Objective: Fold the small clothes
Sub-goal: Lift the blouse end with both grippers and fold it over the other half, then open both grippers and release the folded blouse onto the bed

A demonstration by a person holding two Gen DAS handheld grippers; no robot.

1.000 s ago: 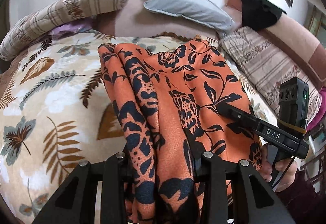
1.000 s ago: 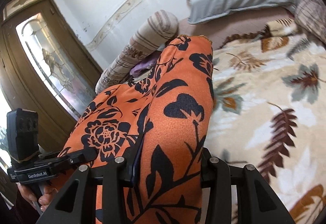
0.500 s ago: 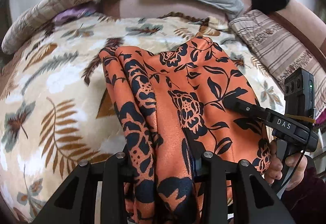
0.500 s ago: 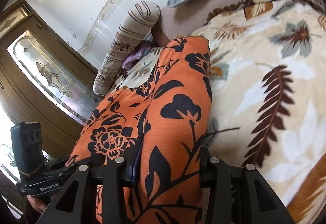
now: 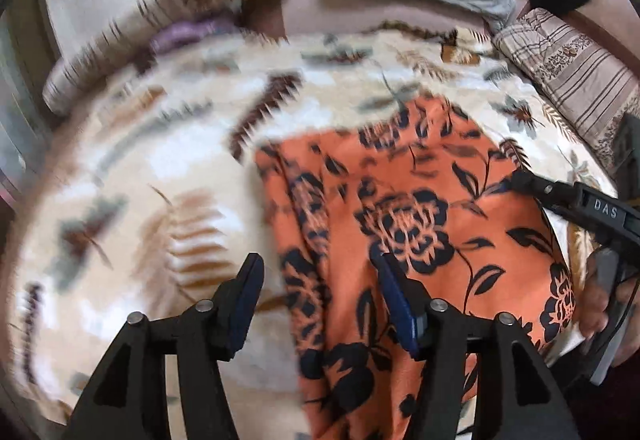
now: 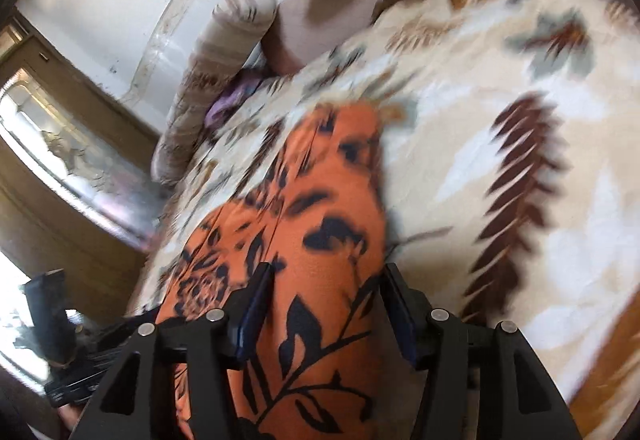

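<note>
- One orange floral garment [image 5: 404, 224] lies on the leaf-print bed [image 5: 132, 199], passing between both grippers' spread jaws.
- Left gripper [image 5: 316, 272]: released, cloth beside its right finger.
- Right gripper [image 6: 326, 284]: released, straddling the cloth.
- Only the right view shows the door [image 6: 60, 159].

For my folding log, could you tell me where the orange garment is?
The orange garment lies on the leaf-print blanket, between both open tongs, right of centre in the left wrist view.
</note>
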